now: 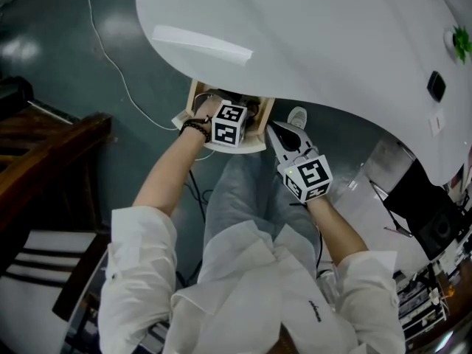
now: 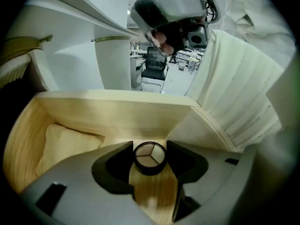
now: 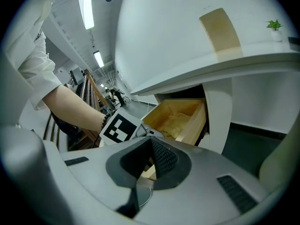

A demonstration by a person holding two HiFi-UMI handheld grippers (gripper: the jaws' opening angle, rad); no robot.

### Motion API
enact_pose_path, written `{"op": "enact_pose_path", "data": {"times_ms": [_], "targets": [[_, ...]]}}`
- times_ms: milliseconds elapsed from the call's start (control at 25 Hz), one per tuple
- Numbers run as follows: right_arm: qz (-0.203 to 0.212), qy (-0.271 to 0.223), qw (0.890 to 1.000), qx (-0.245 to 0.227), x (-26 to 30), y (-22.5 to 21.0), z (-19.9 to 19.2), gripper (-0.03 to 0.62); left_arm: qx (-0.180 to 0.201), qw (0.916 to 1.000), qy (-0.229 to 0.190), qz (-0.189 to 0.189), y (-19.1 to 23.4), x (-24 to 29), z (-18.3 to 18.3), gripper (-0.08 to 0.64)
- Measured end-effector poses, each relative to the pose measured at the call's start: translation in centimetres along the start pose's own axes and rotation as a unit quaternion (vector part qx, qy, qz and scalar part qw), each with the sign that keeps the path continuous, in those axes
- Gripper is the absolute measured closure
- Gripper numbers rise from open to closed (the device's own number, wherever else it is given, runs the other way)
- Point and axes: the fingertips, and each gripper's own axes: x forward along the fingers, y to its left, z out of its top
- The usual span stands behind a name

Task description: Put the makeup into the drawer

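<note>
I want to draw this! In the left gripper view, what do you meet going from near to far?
round eyeshadow compact → drawer's far wall → black office chair

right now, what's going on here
A person is working with a handheld gripper in each hand. The left gripper is closed on a small round makeup compact and holds it inside the open wooden drawer under the white table. The right gripper hangs beside the drawer, its jaws together with nothing in them. The compact has not been let go yet.
</note>
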Motion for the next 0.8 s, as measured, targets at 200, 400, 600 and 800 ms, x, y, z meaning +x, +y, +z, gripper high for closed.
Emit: {"op": "enact_pose_path", "data": {"times_ms": [200,400,600,800], "targets": [[0.0,-0.001,1.0,0.0,-0.1,0.3,0.1,0.575,0.006,0.9999,0.01,-0.003,-0.1,0.4,-0.4,0.325],[0.002,-0.003,1.0,0.0,-0.3,0.7,0.3,0.575,0.003,0.9999,0.011,-0.001,0.0,0.4,-0.6,0.322],[-0.002,-0.005,1.0,-0.003,-0.8,1.0,0.5,0.575,0.005,0.9999,0.003,0.012,0.0,-0.5,-0.4,0.322],[-0.005,-0.018,1.0,-0.007,-2.2,0.9,1.9,0.575,0.02,0.9988,-0.011,0.042,0.6,-2.9,1.2,0.367]]}}
